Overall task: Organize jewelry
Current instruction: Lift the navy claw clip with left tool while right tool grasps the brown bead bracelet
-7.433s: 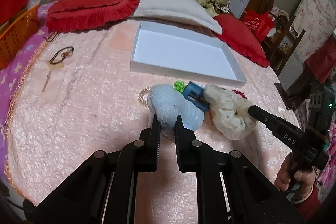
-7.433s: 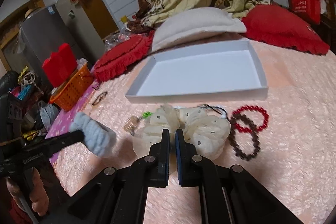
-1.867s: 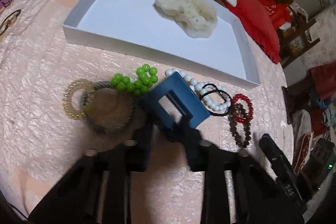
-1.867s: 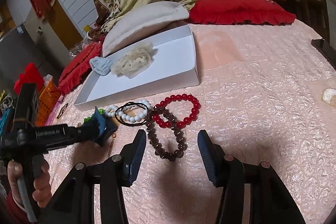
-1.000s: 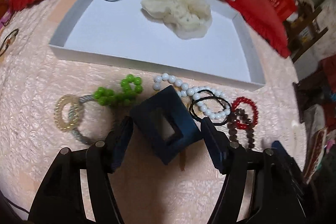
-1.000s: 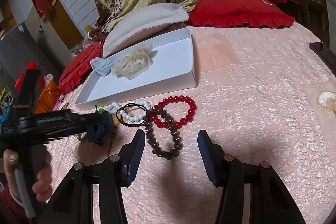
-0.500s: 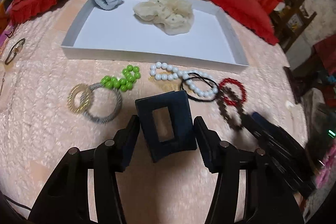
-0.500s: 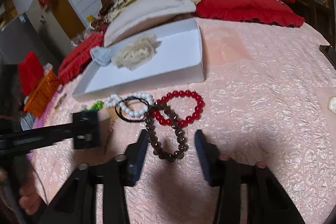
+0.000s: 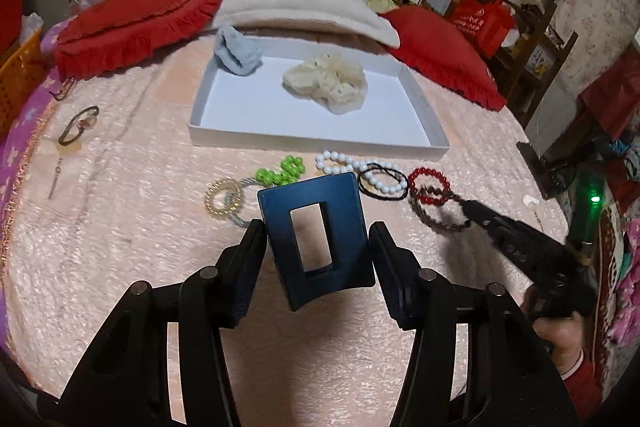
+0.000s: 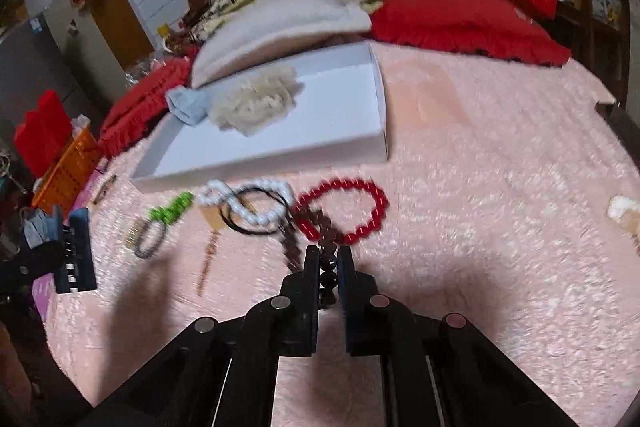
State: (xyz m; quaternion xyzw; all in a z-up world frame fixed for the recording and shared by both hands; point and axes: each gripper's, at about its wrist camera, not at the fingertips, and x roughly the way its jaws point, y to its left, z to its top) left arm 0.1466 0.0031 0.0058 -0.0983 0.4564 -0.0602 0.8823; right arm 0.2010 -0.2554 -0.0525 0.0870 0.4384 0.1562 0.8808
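Note:
My left gripper [image 9: 316, 239] is shut on a dark blue rectangular hair clip [image 9: 316, 231] and holds it above the pink bedspread. It also shows at the left of the right wrist view [image 10: 78, 251]. My right gripper [image 10: 328, 259] is shut on a dark brown bead bracelet [image 10: 326, 247] that overlaps a red bead bracelet [image 10: 360, 211]. A white tray [image 9: 320, 139] holds a blue scrunchie [image 9: 238, 55] and a cream scrunchie [image 9: 330, 87]. In front of it lie green beads [image 9: 284, 171], a white pearl bracelet [image 9: 352, 167], a black hair tie [image 9: 382, 183] and a gold coil ring [image 9: 224, 197].
Red cushions [image 9: 132, 23] and a beige pillow [image 9: 300, 7] lie behind the tray. An orange basket [image 9: 18, 75] stands at the far left. A brown bangle [image 9: 78, 131] and a pin lie left on the bedspread. A small cream item [image 10: 624, 211] lies far right.
My left gripper has lifted the blue clip and drawn it back. My right gripper has moved forward and closed on the dark brown bracelet.

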